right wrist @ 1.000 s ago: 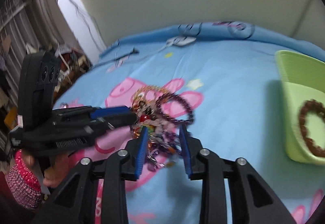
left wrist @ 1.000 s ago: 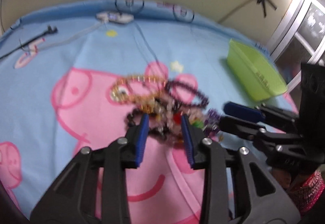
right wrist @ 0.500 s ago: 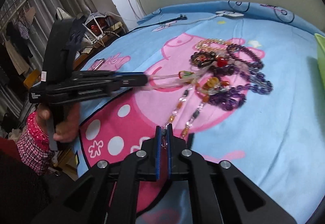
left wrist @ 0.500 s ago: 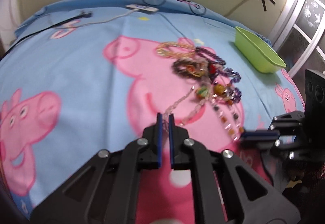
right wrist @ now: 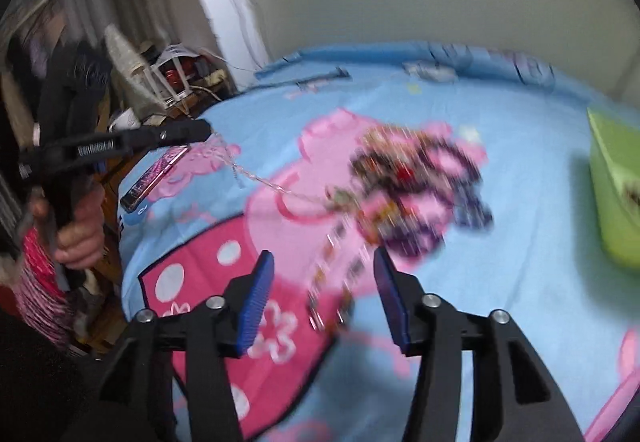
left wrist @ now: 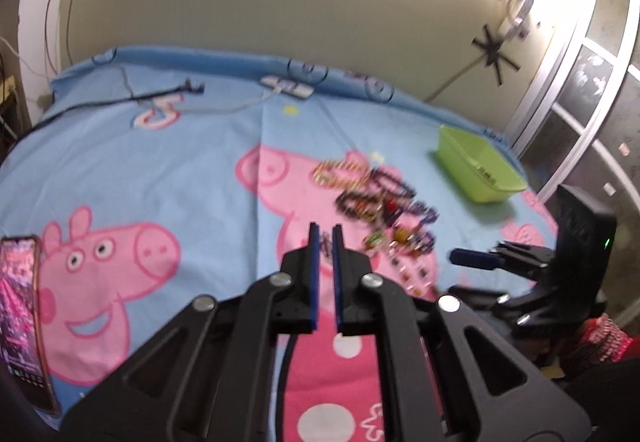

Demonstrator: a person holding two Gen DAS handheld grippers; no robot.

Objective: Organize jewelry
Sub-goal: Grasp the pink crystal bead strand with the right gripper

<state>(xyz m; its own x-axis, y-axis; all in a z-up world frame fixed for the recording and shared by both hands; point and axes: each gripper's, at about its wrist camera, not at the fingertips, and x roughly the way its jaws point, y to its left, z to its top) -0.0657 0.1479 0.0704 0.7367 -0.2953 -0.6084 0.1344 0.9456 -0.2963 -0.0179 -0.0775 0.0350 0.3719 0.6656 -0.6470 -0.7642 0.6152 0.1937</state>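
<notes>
A tangled pile of bead bracelets and necklaces lies on the pink pig print of the blue sheet; it also shows, blurred, in the right wrist view. My left gripper is shut on a thin pale chain that stretches taut from its tips to the pile. My right gripper is open and empty, above a beaded strand lying near the pile. It shows in the left wrist view.
A green tray stands right of the pile; in the right wrist view it holds a brown bracelet. A phone lies at the sheet's left edge. Cables and a power strip lie at the far edge.
My right gripper has opened and let go of the beaded strand. My left gripper has pulled back and up, still shut on the pale chain, drawing it taut.
</notes>
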